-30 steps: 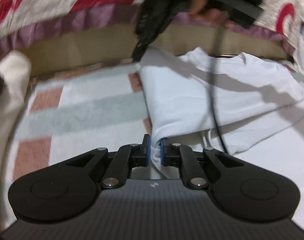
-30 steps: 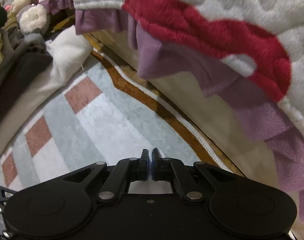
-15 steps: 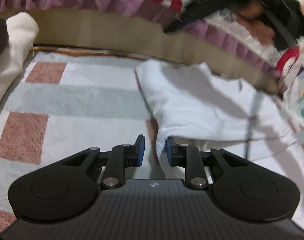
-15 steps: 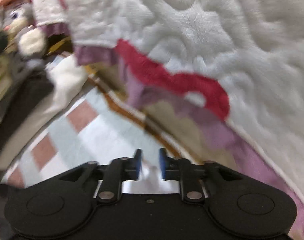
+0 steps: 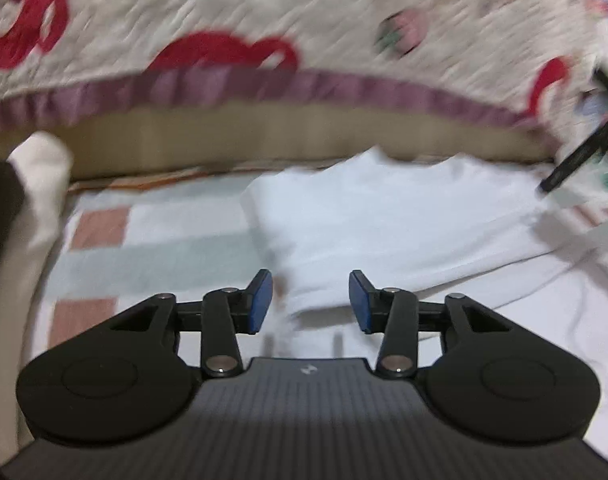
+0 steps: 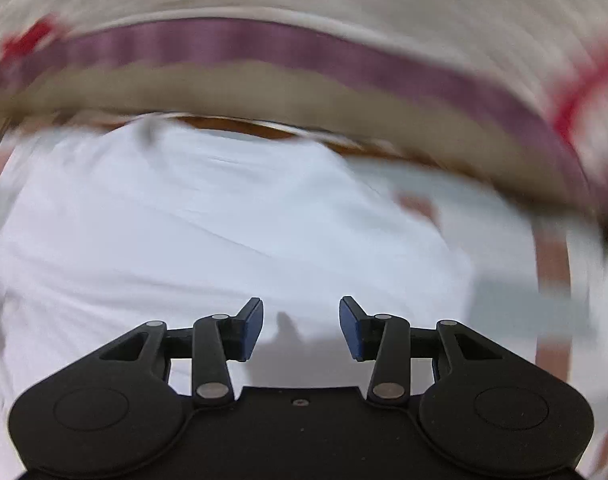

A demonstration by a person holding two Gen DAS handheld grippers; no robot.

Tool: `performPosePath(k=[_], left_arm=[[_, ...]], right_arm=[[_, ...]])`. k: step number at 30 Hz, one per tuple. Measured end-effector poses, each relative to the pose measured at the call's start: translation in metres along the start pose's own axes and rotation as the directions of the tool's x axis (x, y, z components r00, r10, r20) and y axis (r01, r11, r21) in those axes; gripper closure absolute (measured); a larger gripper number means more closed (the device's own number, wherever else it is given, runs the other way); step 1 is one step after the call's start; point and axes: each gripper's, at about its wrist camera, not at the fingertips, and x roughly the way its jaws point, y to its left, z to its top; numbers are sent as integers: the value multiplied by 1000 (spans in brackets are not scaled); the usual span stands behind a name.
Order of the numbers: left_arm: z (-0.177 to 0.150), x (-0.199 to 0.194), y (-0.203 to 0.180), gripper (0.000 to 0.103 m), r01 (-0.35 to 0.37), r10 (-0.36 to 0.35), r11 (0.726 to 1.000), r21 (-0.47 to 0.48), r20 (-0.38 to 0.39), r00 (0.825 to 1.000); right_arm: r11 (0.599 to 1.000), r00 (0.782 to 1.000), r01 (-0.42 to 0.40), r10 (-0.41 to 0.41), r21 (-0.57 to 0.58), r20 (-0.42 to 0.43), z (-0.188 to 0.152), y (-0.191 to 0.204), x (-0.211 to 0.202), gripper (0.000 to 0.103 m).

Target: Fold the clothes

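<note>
The rug (image 5: 159, 236) lies bare along its left half, so a tool could pass there. The folded white shirt (image 5: 384, 224) covers the rug's middle and right. At the far edge the bed base (image 5: 263, 136) rises as a wall, with the quilt (image 5: 263, 20) overhanging it. At the left edge a cream and dark pile (image 5: 35, 208) blocks the way.
</note>
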Motion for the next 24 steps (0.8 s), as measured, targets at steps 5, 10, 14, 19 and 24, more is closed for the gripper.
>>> performPosePath(k=[5, 10, 14, 19, 24], left_arm=[[-17, 17, -24, 43, 7, -6, 999, 31, -6, 1000], [-30, 62, -43, 43, -79, 86, 985, 151, -46, 995], [-26, 76, -45, 40, -222, 230, 964, 146, -40, 972], [-36, 71, -37, 31, -423, 440, 873, 242, -19, 898], [-24, 55, -12, 31, -232, 232, 973, -5, -43, 972]], right_arm=[[981, 979, -60, 21, 187, 204, -69, -39, 3, 55], [960, 969, -145, 88, 241, 232, -99, -34, 21, 55], [952, 962, -174, 110, 251, 250, -111, -30, 29, 50], [957, 957, -168, 101, 235, 272, -115, -28, 29, 49], [960, 945, -169, 94, 221, 312, -125, -24, 28, 41]])
